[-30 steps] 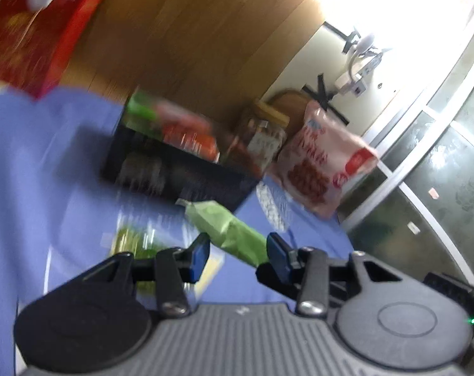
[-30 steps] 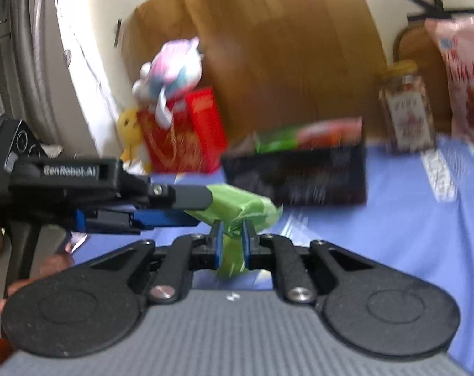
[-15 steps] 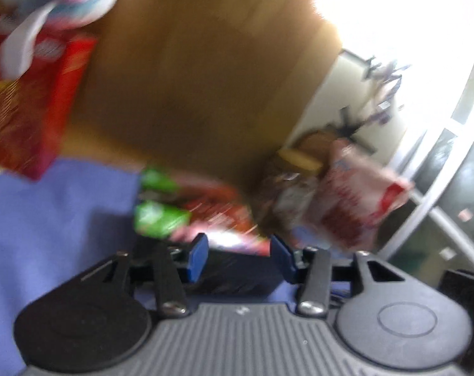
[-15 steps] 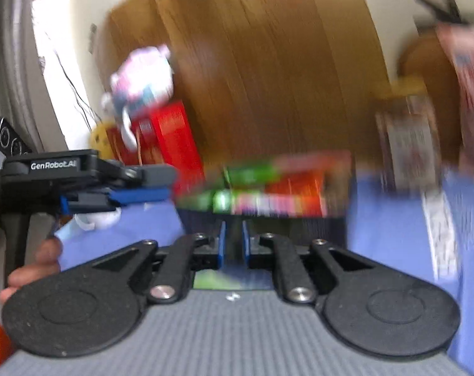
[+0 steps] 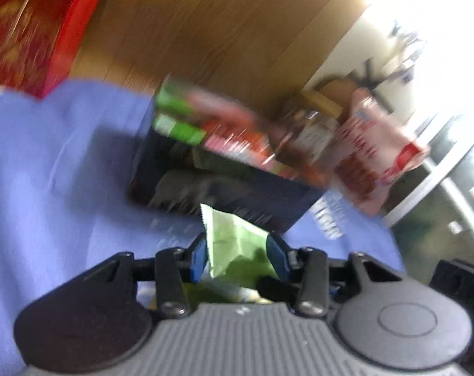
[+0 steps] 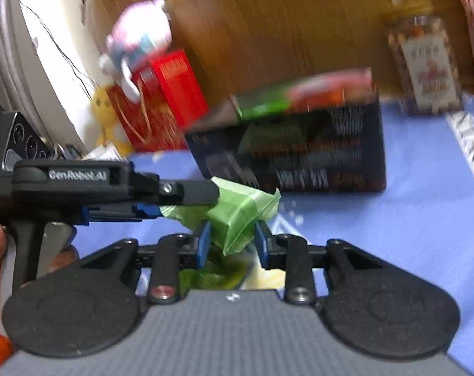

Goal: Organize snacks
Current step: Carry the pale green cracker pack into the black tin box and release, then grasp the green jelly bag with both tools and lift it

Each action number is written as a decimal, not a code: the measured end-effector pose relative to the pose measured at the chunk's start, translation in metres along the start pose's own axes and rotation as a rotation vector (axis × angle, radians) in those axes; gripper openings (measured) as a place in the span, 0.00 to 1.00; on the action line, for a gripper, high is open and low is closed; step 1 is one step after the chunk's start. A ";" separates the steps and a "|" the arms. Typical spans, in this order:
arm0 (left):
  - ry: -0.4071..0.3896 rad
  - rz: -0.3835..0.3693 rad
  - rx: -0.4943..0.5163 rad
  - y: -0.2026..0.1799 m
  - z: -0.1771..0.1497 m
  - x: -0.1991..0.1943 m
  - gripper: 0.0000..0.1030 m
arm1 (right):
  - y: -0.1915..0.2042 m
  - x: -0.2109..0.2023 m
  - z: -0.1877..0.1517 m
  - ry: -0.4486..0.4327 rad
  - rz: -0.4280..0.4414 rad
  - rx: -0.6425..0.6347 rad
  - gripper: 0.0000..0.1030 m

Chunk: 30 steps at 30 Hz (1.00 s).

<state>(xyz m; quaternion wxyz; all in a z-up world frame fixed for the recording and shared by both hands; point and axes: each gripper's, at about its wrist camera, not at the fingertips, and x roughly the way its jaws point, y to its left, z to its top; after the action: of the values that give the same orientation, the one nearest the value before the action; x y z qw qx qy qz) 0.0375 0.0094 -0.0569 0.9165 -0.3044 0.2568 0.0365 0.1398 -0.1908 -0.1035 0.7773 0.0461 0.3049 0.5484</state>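
A light green snack packet (image 5: 237, 244) sits between the fingers of my left gripper (image 5: 238, 255), which stands open around it. The same packet (image 6: 237, 216) lies between the fingers of my right gripper (image 6: 232, 242), whose jaws are parted. The left gripper's body (image 6: 111, 185) reaches in from the left and touches the packet. A black mesh basket (image 6: 299, 153) holds green and red snack packs (image 6: 302, 97) on the blue cloth just beyond; it also shows in the left wrist view (image 5: 224, 185).
A red box (image 6: 168, 91) with a pink plush toy (image 6: 139, 37) stands at the back left. A snack jar (image 6: 422, 59) and a pink-red bag (image 5: 371, 153) stand right of the basket. A wooden panel (image 5: 205, 31) backs the table.
The right gripper was shut on the green packet a second ago; its jaws have parted. Both grippers swung up toward the basket, then came back down over the packet.
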 end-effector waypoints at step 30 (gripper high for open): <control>0.003 0.064 -0.111 0.027 -0.058 -0.018 0.55 | 0.006 -0.006 -0.039 0.098 0.084 0.220 0.28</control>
<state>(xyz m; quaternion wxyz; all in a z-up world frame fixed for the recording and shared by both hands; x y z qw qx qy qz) -0.0102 -0.0008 -0.1024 0.8961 -0.3467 0.2656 0.0795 0.1132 -0.2037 -0.1298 0.7282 0.1169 0.3987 0.5451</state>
